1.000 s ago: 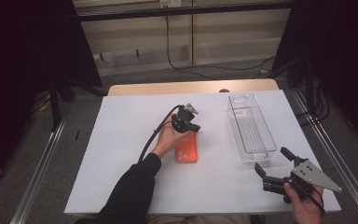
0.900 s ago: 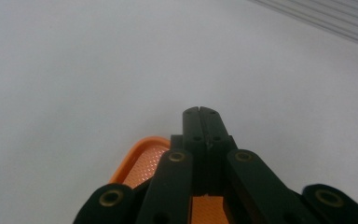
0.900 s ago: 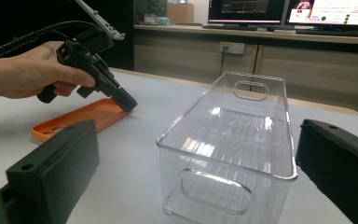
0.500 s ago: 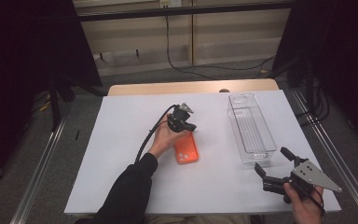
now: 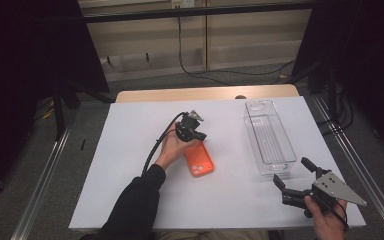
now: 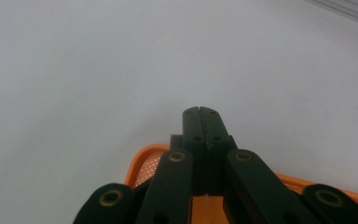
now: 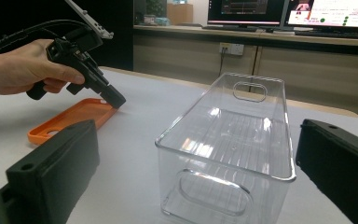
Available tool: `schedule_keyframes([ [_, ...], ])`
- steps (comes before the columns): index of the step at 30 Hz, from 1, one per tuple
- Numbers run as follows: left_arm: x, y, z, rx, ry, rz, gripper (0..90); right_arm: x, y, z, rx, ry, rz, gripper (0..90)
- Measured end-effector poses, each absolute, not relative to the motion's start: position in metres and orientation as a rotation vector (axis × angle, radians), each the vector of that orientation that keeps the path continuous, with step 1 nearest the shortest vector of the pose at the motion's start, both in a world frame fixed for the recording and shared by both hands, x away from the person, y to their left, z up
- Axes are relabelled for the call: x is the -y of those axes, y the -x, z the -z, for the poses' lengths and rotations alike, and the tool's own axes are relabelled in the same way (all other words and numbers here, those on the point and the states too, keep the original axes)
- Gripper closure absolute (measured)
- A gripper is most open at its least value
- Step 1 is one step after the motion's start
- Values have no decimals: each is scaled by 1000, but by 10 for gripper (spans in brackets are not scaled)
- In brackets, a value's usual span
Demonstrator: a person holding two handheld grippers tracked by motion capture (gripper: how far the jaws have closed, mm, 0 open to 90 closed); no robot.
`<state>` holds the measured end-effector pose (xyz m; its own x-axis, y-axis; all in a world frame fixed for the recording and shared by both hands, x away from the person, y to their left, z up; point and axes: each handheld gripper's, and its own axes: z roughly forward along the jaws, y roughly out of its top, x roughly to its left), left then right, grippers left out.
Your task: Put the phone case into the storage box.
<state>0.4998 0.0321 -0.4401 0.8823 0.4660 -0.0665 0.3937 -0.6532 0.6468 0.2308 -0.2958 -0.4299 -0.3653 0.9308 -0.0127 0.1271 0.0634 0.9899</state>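
While left gripper (image 5: 196, 134) jaws pinch orange phone case (image 5: 199, 160) edge — right gripper (image 5: 294, 179) jaws wide | clear bin (image 5: 268, 137) near.

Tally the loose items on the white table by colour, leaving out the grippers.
Orange: 1, the phone case
Clear: 1, the plastic bin
Total: 2
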Motion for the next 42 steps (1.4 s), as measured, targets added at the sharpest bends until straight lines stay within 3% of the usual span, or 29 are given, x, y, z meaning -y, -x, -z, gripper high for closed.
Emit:
schedule_keyframes([
  [42,-66,-495,438,-639,-2371,-146,900,296,-231,430,-1606,-1085,-1373,0],
])
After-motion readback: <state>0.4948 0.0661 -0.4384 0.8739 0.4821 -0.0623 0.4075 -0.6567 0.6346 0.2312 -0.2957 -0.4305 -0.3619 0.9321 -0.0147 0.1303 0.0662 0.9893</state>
